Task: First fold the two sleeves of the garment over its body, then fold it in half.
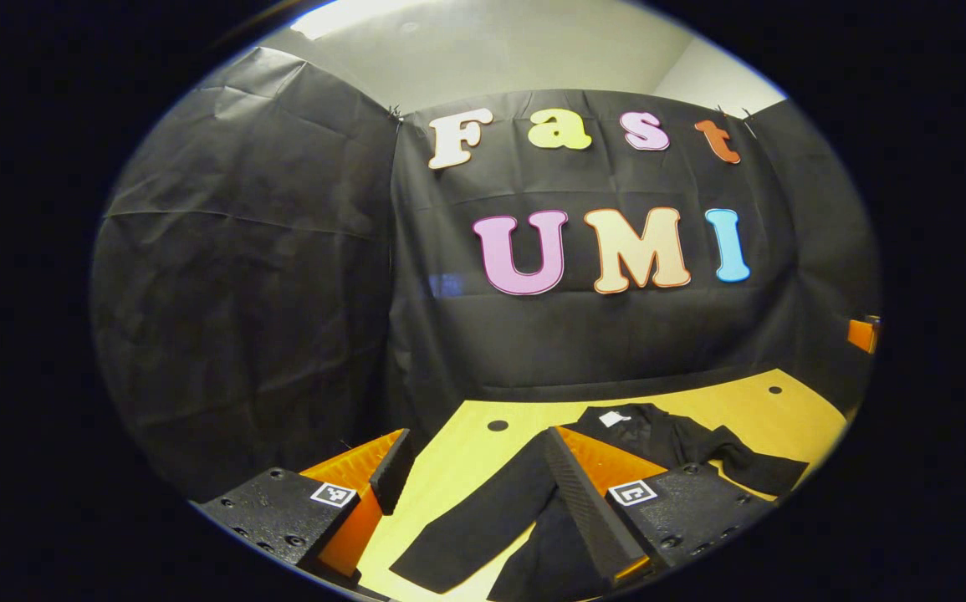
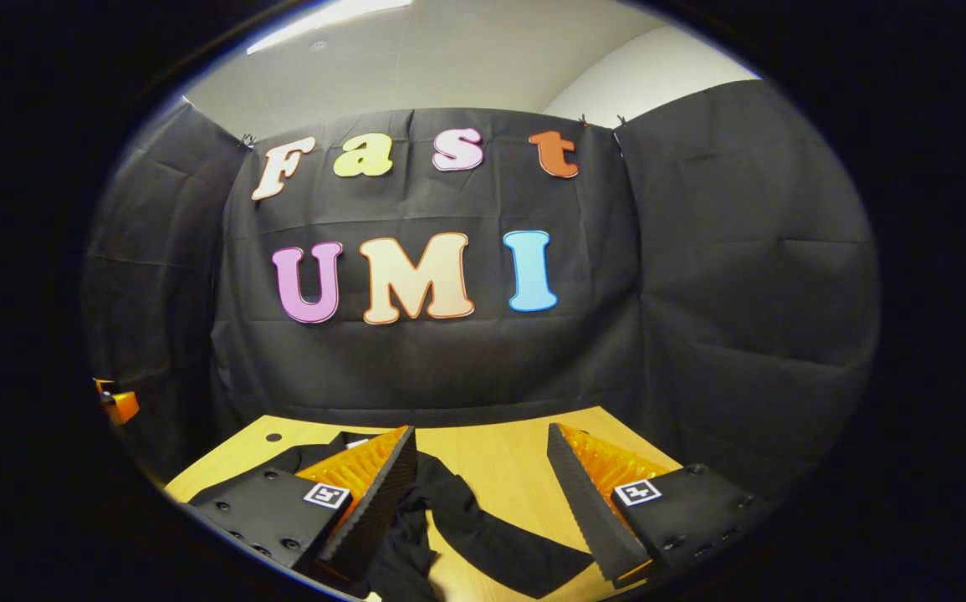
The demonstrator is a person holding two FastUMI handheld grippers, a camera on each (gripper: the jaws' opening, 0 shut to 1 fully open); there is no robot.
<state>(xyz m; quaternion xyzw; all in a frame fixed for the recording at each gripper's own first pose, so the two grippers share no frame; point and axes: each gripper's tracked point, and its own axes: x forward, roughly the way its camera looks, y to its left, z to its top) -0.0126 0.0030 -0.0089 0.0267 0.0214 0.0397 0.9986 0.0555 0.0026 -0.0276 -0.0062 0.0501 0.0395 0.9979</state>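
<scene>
Wooden table (image 1: 792, 410): black garment (image 1: 650, 435) flat, collar toward wall, sleeves splayed; both hand-held grippers (image 1: 474, 493) (image 2: 483, 502) agape, empty.

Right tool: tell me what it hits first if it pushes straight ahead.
Probably the sleeve lying on the table between the open right tool fingers, then bare table and the wall; depth is unclear.

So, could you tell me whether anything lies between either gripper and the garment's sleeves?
Nothing visible does. The black garment lies spread on the wooden table, with one sleeve stretched out between the open left gripper's fingers and the other sleeve between the open right gripper's fingers. Both hover above, touching nothing.
</scene>
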